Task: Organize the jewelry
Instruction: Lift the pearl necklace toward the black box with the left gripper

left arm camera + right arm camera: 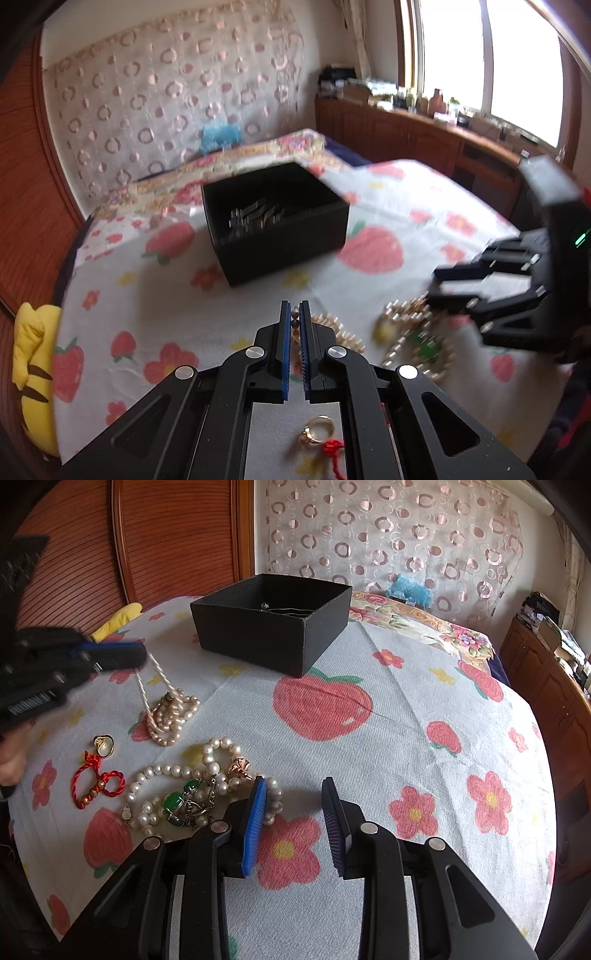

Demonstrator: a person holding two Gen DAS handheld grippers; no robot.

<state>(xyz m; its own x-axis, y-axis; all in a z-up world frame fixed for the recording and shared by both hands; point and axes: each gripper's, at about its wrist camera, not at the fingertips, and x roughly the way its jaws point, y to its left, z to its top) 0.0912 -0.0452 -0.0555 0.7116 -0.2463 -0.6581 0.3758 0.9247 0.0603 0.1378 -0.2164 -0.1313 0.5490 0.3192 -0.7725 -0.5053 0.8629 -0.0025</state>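
My left gripper is shut on a small-pearl necklace; in the right wrist view it lifts strands up from the necklace's heap. A black open box stands on the strawberry-print cloth; it also shows in the left wrist view with some metal pieces inside. My right gripper is open and empty, low over the cloth, its left pad beside a large-pearl necklace tangled with a green-stone piece. A gold ring and a red cord bracelet lie left of it.
The cloth covers a bed. A yellow plush toy lies at the bed's left edge. A wooden cabinet with clutter runs under the window. A wooden wardrobe stands behind the bed.
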